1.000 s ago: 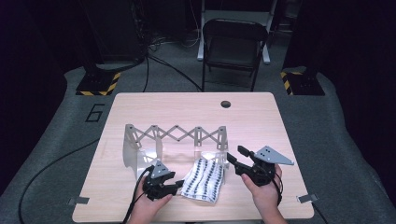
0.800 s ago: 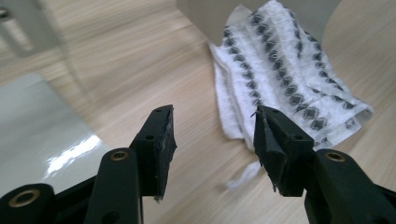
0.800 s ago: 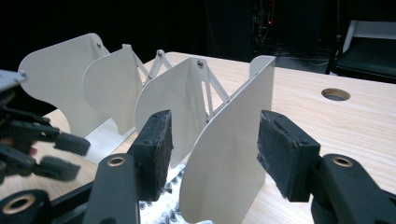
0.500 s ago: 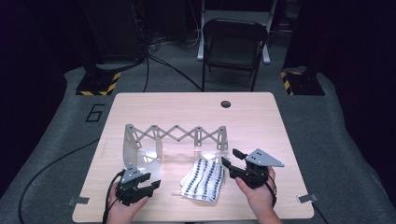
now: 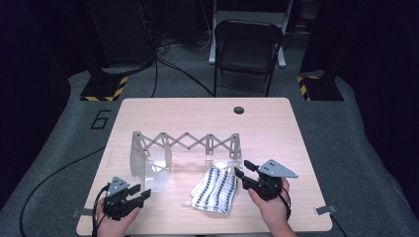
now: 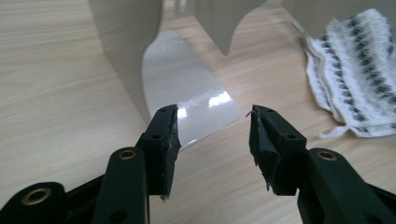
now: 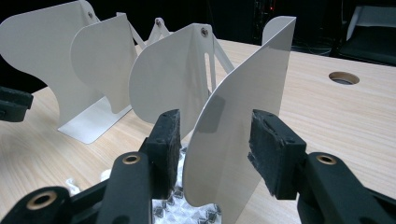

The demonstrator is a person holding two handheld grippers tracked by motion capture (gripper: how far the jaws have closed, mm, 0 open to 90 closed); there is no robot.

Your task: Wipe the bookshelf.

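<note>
Two grippers work the near half of a pale wooden table (image 5: 296, 128); its far half lies bare apart from a round cable hole (image 5: 239, 109) near the back edge, and the right side stays open out to the right edge; beyond the table stands a dark folding chair (image 5: 245, 49) on grey floor.

Across the middle of the table runs an expanding rack (image 5: 185, 143) of white upright plates joined by a scissor lattice; its leftmost plate (image 5: 140, 160) stands on a glossy foot (image 6: 187, 93) that reaches toward the near edge.

Next in size, the patterned black-and-white cloth (image 5: 216, 189) lies flat and rumpled on the table in front of the rack's right end, well inside the near edge, with bare wood between it and the left plate's foot.

At the cloth's right side the right gripper (image 5: 240, 176) points toward the rack; in the right gripper view its jaws straddle the rightmost plate (image 7: 238, 130) without pressing it, a gap showing on each side, and they have just been closing.

Near the front left corner the left gripper (image 5: 141, 193) rests close to the near edge, just short of the foot, well apart from the cloth; its jaws stand spread with nothing between them, and they too have just been closing.
</note>
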